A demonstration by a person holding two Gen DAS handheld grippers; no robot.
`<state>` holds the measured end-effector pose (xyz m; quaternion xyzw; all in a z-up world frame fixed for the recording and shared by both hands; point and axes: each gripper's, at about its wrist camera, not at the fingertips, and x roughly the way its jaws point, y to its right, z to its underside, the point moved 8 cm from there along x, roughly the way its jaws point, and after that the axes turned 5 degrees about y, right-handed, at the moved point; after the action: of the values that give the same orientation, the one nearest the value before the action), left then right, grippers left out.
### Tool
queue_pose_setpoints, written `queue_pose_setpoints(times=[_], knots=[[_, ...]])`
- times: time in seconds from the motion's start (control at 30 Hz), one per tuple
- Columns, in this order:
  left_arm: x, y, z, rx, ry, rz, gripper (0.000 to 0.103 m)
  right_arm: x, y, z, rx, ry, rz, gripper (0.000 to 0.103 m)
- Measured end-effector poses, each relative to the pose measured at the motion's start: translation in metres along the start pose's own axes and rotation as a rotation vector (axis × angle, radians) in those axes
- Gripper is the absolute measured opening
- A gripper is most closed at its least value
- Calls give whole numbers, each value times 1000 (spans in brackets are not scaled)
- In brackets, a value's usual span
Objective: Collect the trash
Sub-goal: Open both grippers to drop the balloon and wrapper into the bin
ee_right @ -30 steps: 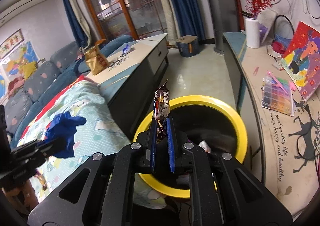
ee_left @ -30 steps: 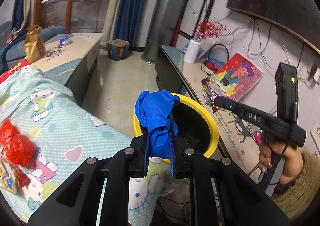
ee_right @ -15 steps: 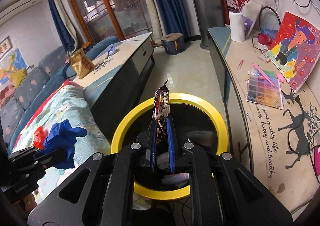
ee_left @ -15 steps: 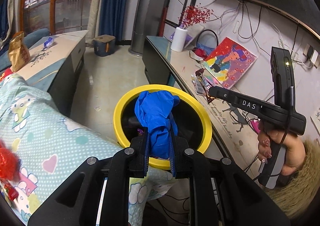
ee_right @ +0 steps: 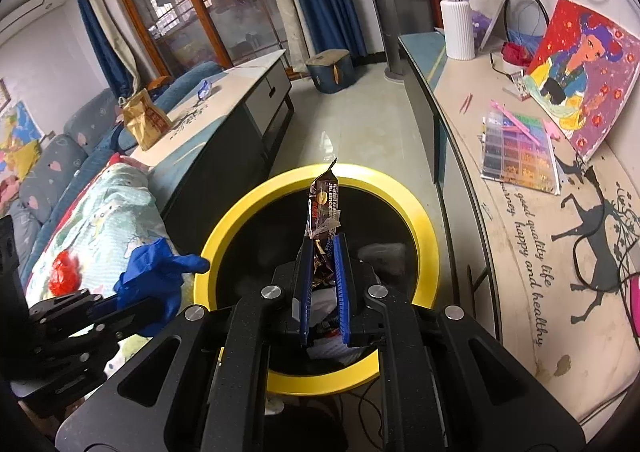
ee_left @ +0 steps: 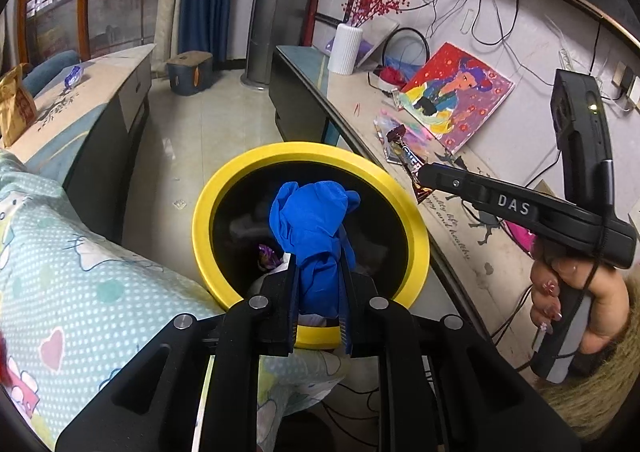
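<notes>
My left gripper is shut on a crumpled blue glove, held over the near side of the yellow-rimmed trash bin. Seen from the right wrist, that glove hangs at the bin's left rim. My right gripper is shut on a dark snack wrapper, which stands up above the bin's mouth. In the left wrist view the right gripper reaches in from the right with the wrapper at its tip, over the bin's right rim. Some trash lies inside the bin.
A light blue patterned blanket lies left of the bin, with a red wrapper on it. A low cabinet carries a brown paper bag. On the right, a long counter holds a painting, a bead box and a white vase.
Both grippers have moved forward and down toward the bin, each still holding its piece. The bin now fills more of both views and the glove sits over its opening.
</notes>
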<state>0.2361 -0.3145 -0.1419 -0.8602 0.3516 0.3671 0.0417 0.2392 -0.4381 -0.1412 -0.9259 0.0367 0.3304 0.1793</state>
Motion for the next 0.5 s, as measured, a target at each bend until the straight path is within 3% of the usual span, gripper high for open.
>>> queue_pose_setpoints(times=[0.27, 0.37, 0.4, 0.43, 0.5], knots=[[21, -3, 1, -15, -29, 4, 16, 7, 2, 7, 4, -22, 0, 10], [27, -5, -2, -29, -17, 7, 22, 10, 3, 9, 16, -30, 7, 13], [29, -7, -3, -36, -20, 1, 35, 11, 4, 10, 20, -33, 6, 15], [33, -9, -3, -44, -28, -3, 54, 11, 4, 10, 21, -34, 8, 22], [34, -13, -6, -54, -24, -18, 72, 10, 3, 9, 19, -28, 12, 28]])
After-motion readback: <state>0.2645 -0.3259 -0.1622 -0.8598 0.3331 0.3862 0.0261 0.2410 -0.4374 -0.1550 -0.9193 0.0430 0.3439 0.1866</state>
